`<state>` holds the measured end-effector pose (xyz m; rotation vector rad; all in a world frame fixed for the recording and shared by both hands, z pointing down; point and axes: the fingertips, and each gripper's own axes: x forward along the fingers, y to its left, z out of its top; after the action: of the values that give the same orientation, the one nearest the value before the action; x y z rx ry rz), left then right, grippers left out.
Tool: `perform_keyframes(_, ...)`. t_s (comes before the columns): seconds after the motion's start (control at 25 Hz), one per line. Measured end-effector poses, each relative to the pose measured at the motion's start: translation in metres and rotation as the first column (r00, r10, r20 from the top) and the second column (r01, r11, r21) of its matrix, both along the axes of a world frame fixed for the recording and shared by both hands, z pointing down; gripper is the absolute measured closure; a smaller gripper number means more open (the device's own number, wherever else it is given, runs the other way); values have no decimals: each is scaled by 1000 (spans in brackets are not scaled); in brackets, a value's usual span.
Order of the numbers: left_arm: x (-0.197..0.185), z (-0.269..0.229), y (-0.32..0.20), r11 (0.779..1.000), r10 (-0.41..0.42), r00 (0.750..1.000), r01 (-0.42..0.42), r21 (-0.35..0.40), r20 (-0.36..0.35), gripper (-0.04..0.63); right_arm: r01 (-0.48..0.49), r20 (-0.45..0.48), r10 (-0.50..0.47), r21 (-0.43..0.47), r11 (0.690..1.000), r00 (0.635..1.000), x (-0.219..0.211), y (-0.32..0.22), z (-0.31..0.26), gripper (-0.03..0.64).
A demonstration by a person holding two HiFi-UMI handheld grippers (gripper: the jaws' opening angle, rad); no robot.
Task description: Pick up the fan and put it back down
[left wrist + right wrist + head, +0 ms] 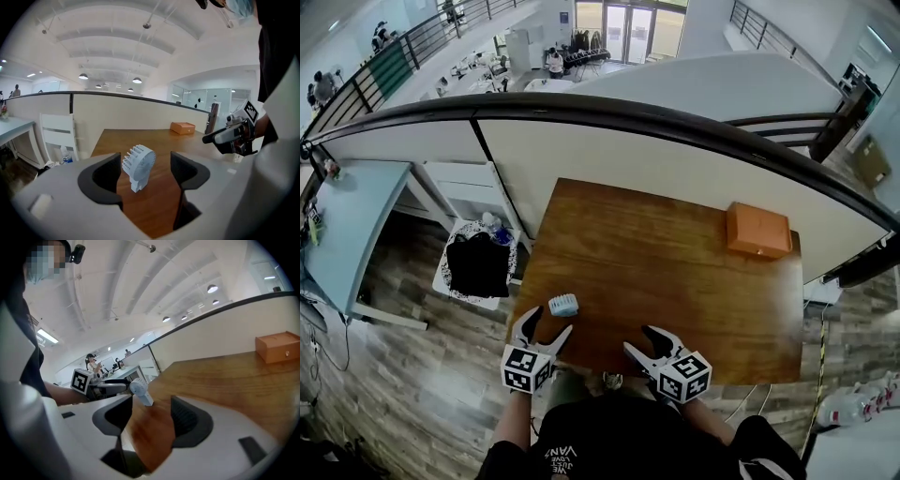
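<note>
little white fan (563,304) stands by the worktop's (675,262) front left corner, looks light, tippy plastic. left tool (548,323) gapes just short of it, right tool (639,339) apart, empty. I'd pinch the base (136,186), not the grille (140,161)

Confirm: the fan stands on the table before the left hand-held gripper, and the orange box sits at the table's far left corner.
Wrong corner: the box sits at the far right corner of the table, as the head view shows. The fan does stand before the left hand-held gripper.
</note>
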<state>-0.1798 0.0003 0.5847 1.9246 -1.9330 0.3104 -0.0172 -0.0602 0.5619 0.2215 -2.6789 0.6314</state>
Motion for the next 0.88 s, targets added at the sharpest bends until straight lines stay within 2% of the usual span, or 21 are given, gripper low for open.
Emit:
perform_keyframes(0.16, -6, 13, -17, 992, 119, 992, -117, -49, 39, 267, -63, -21, 63, -9, 998, 998, -10, -7, 1, 391)
perform_keyframes(0.28, -10, 24, -29, 972, 224, 974, -220, -88, 37, 258, -141, -20, 140, -21, 990, 990, -22, -13, 1, 391)
perform_keyframes(0.48, -12, 37, -38, 915, 388, 922, -386, -119, -14, 258, -244, -35, 243, -35, 969, 969, -39, -14, 5, 391)
perform_keyframes(0.68, -14, 43, -44, 849, 514, 858, -509, -139, -6, 267, -332, -39, 331, -33, 943, 943, -45, -21, 8, 391)
perform_keyframes(0.76, -15, 43, -48, 829, 547, 837, -543, -132, -3, 313, -365, -43, 363, -33, 931, 931, -46, -23, 10, 390)
perform_keyframes(0.8, -16, 43, -49, 821, 561, 828, -557, -130, -3, 380, -380, -43, 379, -34, 924, 924, -46, -24, 11, 391)
perform_keyframes(0.88, -16, 44, -53, 798, 593, 805, -589, -129, -11, 400, -411, -41, 409, -33, 911, 912, -48, -25, 11, 391)
